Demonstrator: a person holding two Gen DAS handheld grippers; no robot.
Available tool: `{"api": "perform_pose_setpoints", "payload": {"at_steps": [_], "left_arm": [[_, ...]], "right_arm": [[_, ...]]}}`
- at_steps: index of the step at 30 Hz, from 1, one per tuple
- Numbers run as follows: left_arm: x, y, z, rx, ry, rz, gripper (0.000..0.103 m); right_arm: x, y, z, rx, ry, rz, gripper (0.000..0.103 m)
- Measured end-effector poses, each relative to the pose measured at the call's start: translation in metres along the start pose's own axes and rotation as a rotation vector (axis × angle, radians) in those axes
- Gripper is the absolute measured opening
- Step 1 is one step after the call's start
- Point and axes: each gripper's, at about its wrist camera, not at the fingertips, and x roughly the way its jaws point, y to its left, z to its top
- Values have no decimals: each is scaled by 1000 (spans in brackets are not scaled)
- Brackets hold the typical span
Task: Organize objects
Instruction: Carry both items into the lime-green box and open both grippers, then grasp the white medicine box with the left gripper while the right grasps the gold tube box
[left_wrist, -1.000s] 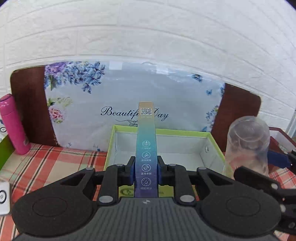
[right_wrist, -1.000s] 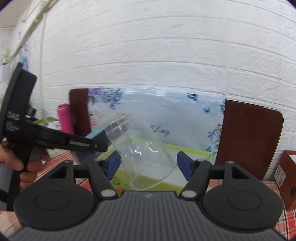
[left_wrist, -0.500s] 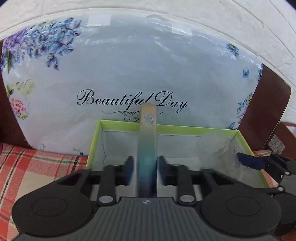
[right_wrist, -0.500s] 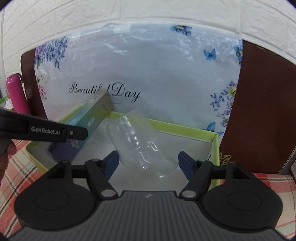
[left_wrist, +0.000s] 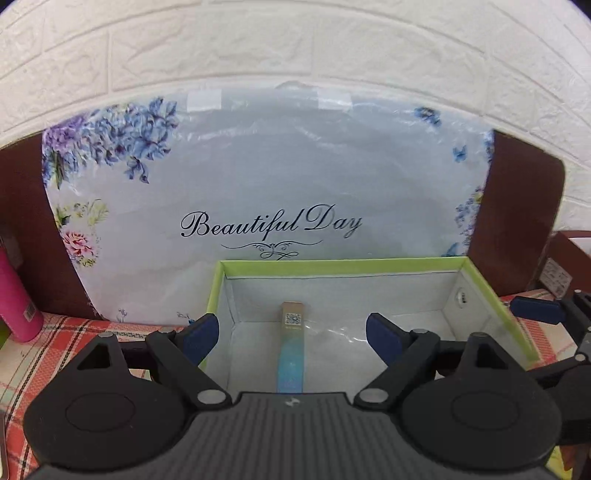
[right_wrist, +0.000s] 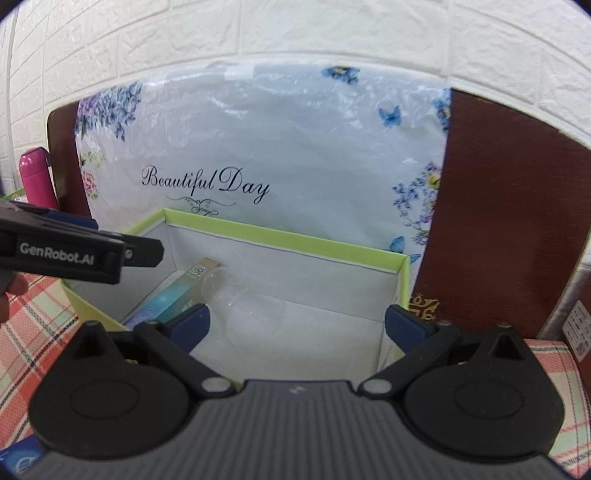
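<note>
The slim carton (right_wrist: 173, 295) and clear cup (right_wrist: 255, 314) lie side by side in the green box (right_wrist: 280, 240); both look light, the cup slippery, best pinched across its middle. Left gripper (left_wrist: 291, 332) and right gripper (right_wrist: 295, 325) are opening, gripping nothing.

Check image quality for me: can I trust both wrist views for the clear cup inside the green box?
Left wrist view: sharp, but the clear cup is only a faint sheen beside the slim blue box; fisheye bows the wall bricks. Right wrist view: soft throughout, the cup a pale outline on the green box floor; no harsh glare.
</note>
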Motion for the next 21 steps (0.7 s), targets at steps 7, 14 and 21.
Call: {"api": "perform_pose_setpoints", "payload": {"at_steps": [7,14,21], "left_arm": [[-67,-11,-21,-18,-24,17,90],[-119,-27,-74,-40,8,-53,90],[-142,-16,-130,-117,127,-23,90]], "right_arm": [[-72,0,-15,39,-43,-29,103],[-133,17,-61,50,-44,-57,103],[-172,23,-105,77,-11,-80,103]]}}
